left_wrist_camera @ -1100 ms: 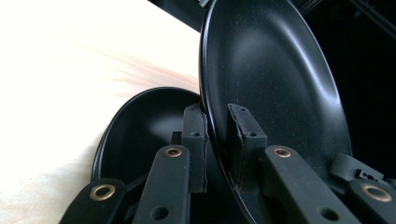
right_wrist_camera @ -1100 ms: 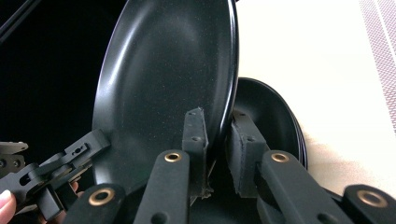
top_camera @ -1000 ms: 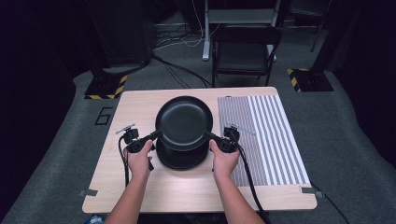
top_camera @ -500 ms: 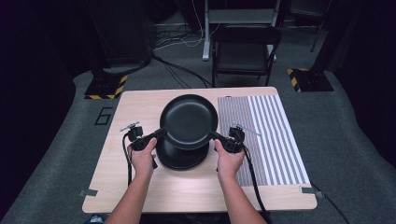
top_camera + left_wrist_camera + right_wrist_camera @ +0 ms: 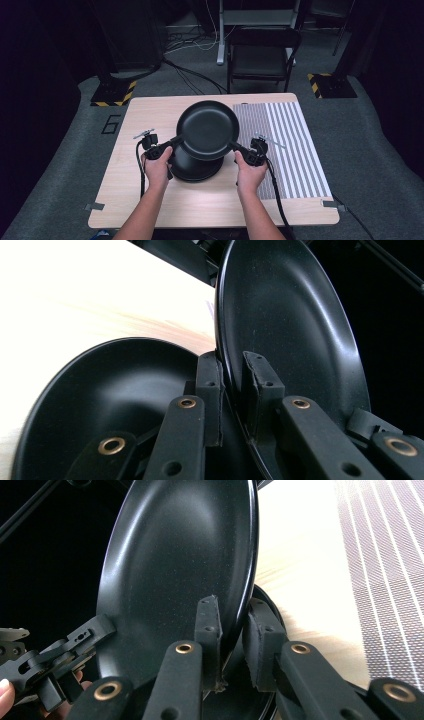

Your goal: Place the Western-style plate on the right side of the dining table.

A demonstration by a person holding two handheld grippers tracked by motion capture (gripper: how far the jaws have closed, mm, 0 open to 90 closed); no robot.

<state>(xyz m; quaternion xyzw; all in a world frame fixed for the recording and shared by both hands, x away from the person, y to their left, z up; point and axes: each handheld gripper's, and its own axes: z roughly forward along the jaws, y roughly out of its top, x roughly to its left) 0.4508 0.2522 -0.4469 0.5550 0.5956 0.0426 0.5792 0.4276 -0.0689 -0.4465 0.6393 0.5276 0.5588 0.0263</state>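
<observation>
Both grippers hold a black plate (image 5: 207, 129) in the air above the table, and it tilts toward the camera. My left gripper (image 5: 172, 143) is shut on its left rim and my right gripper (image 5: 237, 147) is shut on its right rim. In the left gripper view the jaws (image 5: 232, 375) pinch the thin rim of the lifted plate (image 5: 290, 330). In the right gripper view the jaws (image 5: 232, 625) clamp the opposite rim of the plate (image 5: 180, 555). A second black plate (image 5: 192, 167) lies flat on the wooden table (image 5: 150, 200) right beneath, also seen as the lower plate (image 5: 110, 390).
A grey-and-white striped mat (image 5: 285, 145) covers the right part of the table, close to the right hand. Behind the table's far edge stands a black chair (image 5: 262, 55). Cables trail from both grippers toward the near edge.
The lifted plate and both hands have drifted a little to the right, toward the striped mat. Both grips stay the same.
</observation>
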